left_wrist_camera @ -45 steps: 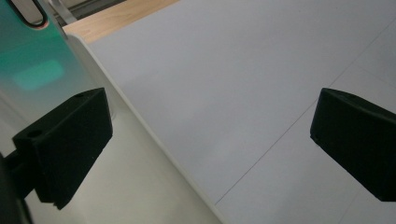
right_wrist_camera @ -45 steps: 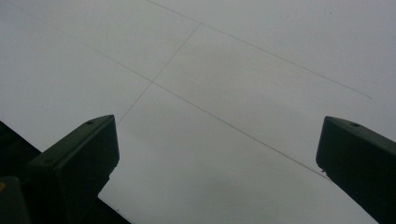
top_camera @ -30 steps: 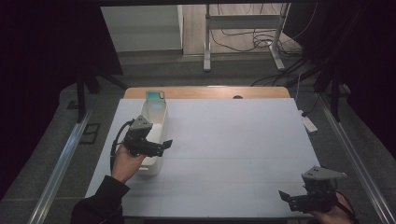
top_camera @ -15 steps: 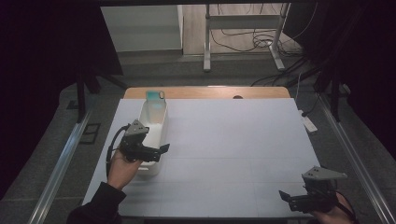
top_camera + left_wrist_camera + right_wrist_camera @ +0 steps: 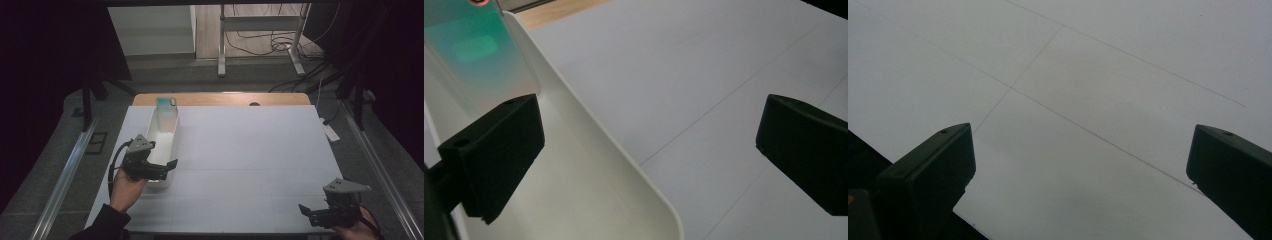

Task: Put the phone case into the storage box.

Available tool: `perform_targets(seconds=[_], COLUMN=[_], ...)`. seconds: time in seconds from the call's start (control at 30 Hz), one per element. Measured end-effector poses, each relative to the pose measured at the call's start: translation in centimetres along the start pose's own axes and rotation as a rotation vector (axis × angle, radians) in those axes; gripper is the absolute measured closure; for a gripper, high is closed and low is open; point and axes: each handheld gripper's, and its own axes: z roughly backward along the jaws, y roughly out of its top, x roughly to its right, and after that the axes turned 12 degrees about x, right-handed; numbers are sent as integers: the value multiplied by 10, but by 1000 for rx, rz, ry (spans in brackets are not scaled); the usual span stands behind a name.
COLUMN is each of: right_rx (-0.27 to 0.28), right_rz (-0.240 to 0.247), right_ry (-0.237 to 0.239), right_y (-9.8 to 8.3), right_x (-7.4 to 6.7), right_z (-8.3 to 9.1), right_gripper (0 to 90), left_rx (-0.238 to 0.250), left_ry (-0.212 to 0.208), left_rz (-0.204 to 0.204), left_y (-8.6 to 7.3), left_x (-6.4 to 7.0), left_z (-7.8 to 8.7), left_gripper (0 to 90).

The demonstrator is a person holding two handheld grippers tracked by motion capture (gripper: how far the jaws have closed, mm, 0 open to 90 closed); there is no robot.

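- High view: I see the left gripper (image 5: 167, 166) at the near end of the white tray (image 5: 165, 131), whose long axis runs toward the tabletop's far edge; the right gripper (image 5: 306, 212) sits well apart.
- Left gripper view: my fingers (image 5: 494, 155) gape wide, straddling the tray wall (image 5: 614, 155); a teal carton (image 5: 471, 55) stands at the far end.
- Right gripper view: fingers (image 5: 928, 175) wide, empty.

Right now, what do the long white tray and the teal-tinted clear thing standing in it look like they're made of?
The long white tray looks like moulded plastic: smooth, matte, with a thin rounded rim. The teal-tinted clear thing seems to be translucent plastic or glass, since the tray's wall shows faintly through it; which one, the pictures leave open.
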Motion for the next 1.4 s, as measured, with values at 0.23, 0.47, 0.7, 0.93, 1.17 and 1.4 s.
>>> perform_targets(seconds=[0.23,0.47,0.7,0.93,1.17,1.4], right_rx=[2,3,3,4,7,7], right_rz=[-2,-1,-1,-3,-4,-4], right_ry=[-5,-6,-6,-10,-11,-12], right_y=[0,0,0,0,0,0], right_x=[0,0,0,0,0,0], right_z=[0,0,0,1,1,0], right_gripper=[0,0,0,0,0,0], left_rx=[4,0,-3,3,-1,0], left_ry=[9,24,38,47,59,72], left_rz=[4,2,10,22,33,52], left_y=[-5,-11,-17,-22,-28,-35], left_x=[4,8,9,11,11,9], left_z=[9,17,25,33,41,49], left_gripper=[0,0,0,0,0,0])
